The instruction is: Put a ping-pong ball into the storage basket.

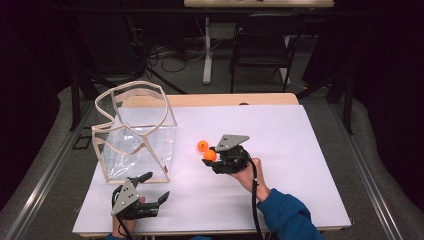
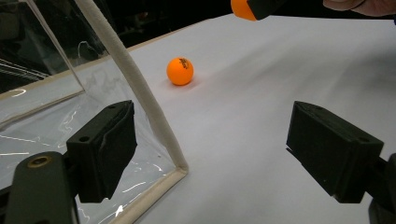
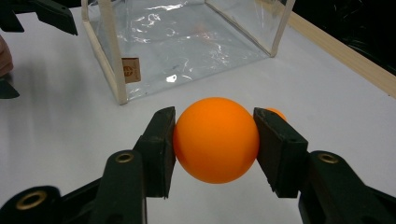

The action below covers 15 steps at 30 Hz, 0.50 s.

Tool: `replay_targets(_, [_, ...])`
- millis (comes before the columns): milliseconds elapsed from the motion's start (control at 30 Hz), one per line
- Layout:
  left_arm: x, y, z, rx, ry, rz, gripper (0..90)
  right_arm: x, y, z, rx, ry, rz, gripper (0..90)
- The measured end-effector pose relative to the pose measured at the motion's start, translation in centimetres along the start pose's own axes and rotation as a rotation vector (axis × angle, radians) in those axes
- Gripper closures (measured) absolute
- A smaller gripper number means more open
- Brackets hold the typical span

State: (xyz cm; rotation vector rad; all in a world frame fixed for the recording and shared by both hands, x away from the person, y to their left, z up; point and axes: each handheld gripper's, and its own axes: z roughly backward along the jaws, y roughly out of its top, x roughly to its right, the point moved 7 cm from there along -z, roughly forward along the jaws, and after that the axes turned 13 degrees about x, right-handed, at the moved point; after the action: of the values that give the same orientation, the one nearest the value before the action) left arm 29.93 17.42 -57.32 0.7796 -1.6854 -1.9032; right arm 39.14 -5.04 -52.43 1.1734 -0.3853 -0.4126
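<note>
My right gripper (image 1: 210, 156) is shut on an orange ball (image 1: 210, 155) just above the white table, near its middle. In the right gripper view that ball (image 3: 215, 139) sits pressed between both black pads. A second orange ball (image 1: 202, 145) lies on the table just beyond it, and it peeks out behind the right jaw (image 3: 276, 112). A clear plastic bag (image 1: 135, 130) with cream trim stands open at the left. My left gripper (image 1: 156, 186) stands open near the bag's front corner (image 2: 180, 169) with nothing between its pads, and the loose ball (image 2: 180, 71) lies ahead of it.
The white sheet (image 1: 300, 165) covers the table, with a wooden edge (image 1: 225, 100) at the back. A dark chair (image 1: 262, 45) and a table leg stand on the floor beyond. A blue sleeve (image 1: 287, 215) comes in at the bottom right.
</note>
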Motion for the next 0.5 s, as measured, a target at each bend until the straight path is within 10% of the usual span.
replay_targets(500, [0.0,0.1,0.0,0.004,0.002,-0.002,15.7,0.1,1.6,-0.9,0.0,0.014,0.03,50.9])
